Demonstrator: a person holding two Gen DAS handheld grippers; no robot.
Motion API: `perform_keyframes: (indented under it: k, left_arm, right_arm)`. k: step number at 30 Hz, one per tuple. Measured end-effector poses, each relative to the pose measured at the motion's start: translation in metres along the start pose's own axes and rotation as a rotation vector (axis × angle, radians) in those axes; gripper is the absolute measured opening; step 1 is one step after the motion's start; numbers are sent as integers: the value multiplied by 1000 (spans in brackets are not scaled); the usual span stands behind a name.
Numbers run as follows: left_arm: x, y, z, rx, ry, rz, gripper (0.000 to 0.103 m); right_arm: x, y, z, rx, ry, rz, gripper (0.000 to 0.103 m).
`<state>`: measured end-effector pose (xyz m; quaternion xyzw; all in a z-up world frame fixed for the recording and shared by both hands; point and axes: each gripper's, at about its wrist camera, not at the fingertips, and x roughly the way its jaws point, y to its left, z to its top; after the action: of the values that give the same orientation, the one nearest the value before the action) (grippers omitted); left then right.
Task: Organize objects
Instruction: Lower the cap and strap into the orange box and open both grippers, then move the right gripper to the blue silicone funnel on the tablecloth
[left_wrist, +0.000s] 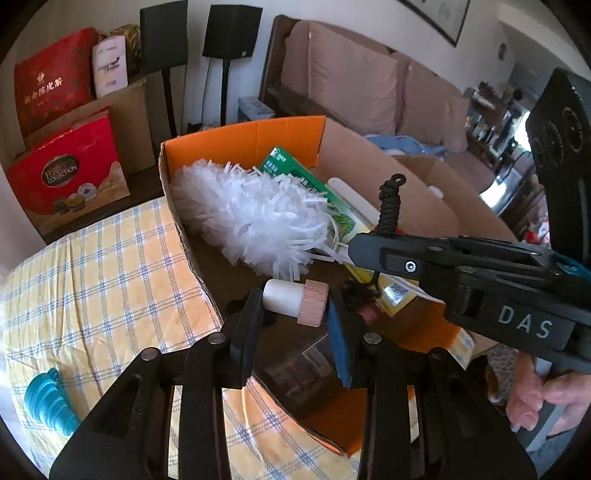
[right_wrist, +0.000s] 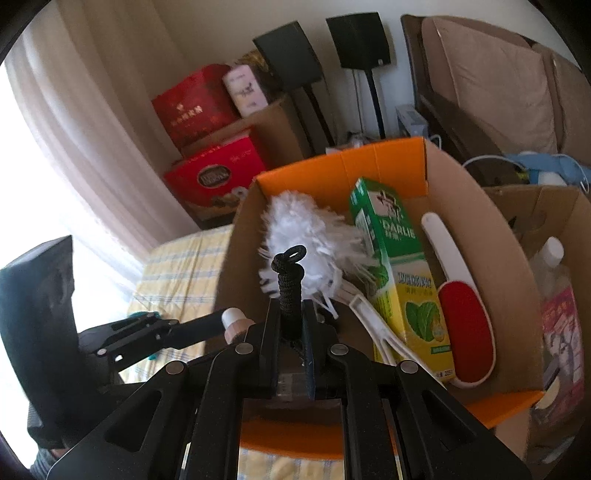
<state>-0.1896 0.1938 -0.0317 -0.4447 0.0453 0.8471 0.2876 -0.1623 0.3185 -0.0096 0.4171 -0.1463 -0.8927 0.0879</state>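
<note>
My left gripper is shut on a stopper with a white plug and a wooden cap, held sideways over the near wall of a cardboard box with orange flaps. My right gripper is shut on a black braided cord whose loop stands up above the pads. In the left wrist view the right gripper reaches in from the right with the cord over the box. The left gripper with the stopper shows to the left in the right wrist view.
The box holds a white duster, a green toothpaste carton and a red lint brush. A second box with a bottle stands right. A teal object lies on the checked tablecloth. Red gift boxes sit behind.
</note>
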Motion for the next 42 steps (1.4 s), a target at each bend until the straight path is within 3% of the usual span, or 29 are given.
perform_keyframes:
  k: [5,9,13,17,18,21,26,31,33,34,36,42]
  left_arm:
    - [7,-6,-1,34,6,53,33]
    - [5,-11,-1,52,-2,57,48]
    - [-2,-10,-1,35,-18,59,55]
    - [-15,-6,-2,14,-41,60,61]
    - [-18,-5,-2,11,-48,76,68]
    - [-31,-4,-2,12,-82,119,71]
    - [-51,5,-4,-24,-121,141,82]
    - [-65,11,-10,-29,-135,147,85]
    - [-70,15,-13,-36,-137,145,100]
    - [-72,17,-14,-42,-143,143,103]
    - [-79,22,-17,-60,-151,144,103]
    - [-97,41,-29,-118,-156,160,103]
  right_arm:
    - [10,-10,-2,10,29,-48,11]
    - [6,-8,-6,-36,12,-137,31]
    - [-6,-9,-8,-32,-9,-126,32]
    - [-23,-9,-5,-20,-47,-127,46]
    - [-27,-8,-4,-21,-56,-129,50]
    - [-36,-5,-1,-31,-76,-132,58]
    - [-45,0,-4,-51,-96,-141,69]
    - [-47,6,-7,-57,-88,-139,85]
    - [-48,10,-9,-59,-91,-136,90]
    - [-48,13,-10,-63,-93,-139,93]
    - [-50,19,-12,-72,-98,-136,102]
    - [-54,38,-15,-108,-117,-135,103]
